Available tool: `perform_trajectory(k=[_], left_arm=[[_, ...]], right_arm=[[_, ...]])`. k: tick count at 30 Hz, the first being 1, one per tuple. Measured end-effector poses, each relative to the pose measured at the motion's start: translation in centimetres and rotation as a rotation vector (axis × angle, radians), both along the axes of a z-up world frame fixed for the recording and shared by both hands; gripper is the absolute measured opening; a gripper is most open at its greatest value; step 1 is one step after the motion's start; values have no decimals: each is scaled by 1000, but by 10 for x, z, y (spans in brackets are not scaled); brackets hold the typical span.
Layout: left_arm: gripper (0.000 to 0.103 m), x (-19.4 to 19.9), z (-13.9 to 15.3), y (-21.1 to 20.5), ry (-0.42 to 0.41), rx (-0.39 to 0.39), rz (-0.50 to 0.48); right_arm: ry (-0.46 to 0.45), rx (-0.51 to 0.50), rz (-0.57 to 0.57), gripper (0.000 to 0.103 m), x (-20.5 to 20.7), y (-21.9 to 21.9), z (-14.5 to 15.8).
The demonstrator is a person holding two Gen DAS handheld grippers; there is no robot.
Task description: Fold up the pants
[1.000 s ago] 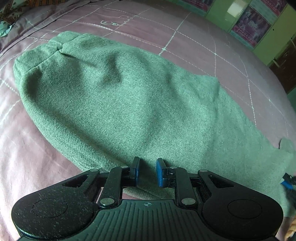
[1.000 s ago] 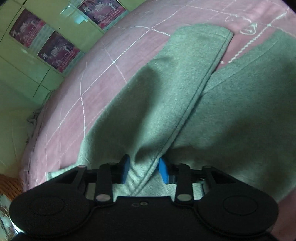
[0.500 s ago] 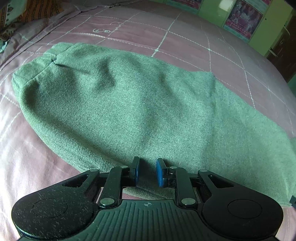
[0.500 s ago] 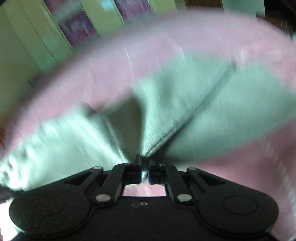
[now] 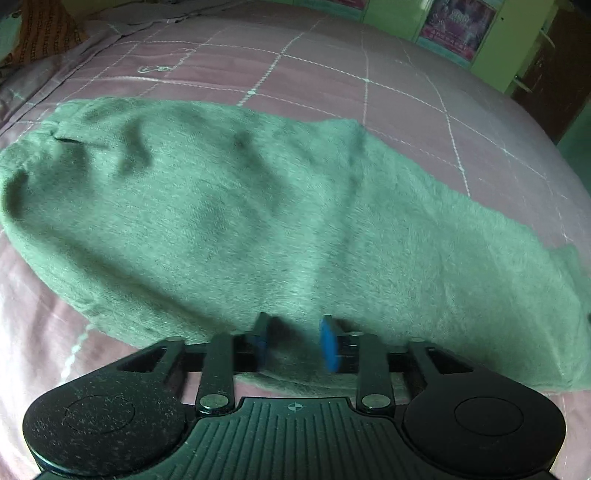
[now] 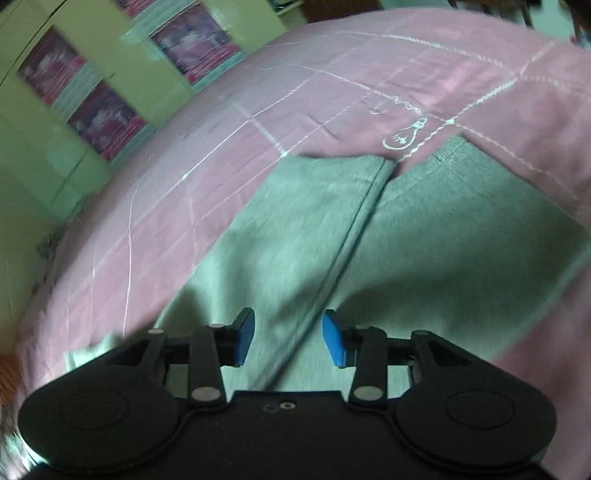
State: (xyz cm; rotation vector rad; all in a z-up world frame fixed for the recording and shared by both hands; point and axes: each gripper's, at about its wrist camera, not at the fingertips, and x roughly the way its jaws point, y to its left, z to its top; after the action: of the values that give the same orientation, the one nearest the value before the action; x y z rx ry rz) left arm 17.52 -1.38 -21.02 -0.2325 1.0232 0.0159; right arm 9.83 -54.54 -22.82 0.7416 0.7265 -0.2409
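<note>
The green fleece pants (image 5: 258,221) lie flat on the pink bedsheet (image 5: 332,66), waistband at the far left, legs running right. My left gripper (image 5: 295,343) is open, its blue pads over the near edge of the pants. In the right wrist view the pants (image 6: 443,258) show a folded leg edge with a seam running up the middle. My right gripper (image 6: 288,339) is open, its pads on either side of that seam, holding nothing.
The pink checked bedsheet (image 6: 332,92) covers the bed all around. Green cupboard doors with posters (image 6: 92,92) stand beyond the bed. A patterned pillow (image 5: 44,33) lies at the far left corner. A dark wooden door (image 5: 554,74) is at the right.
My right gripper was shut on the pants' edge half a second ago; it has opened and let the fabric lie on the bed. My left gripper has opened wider.
</note>
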Motion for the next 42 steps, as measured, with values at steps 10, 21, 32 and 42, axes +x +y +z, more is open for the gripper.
perform_trajectory(k=[10,21,32,42], left_arm=[[44,2,-1,-14,3,65,-20],[55,2,0,-18,2,65,-35],[59,-1,-2,-20,-11,90,-61],[68,-1,-3,-27,-20,110,-68]], right_arm=[[-118,-44,36,24,42,-1,18],[-209,-195,11,6,47,-2,73],[25,-186,-81,8,-67,-32,1],[-108,-225,-24,6,-33,-18,60]])
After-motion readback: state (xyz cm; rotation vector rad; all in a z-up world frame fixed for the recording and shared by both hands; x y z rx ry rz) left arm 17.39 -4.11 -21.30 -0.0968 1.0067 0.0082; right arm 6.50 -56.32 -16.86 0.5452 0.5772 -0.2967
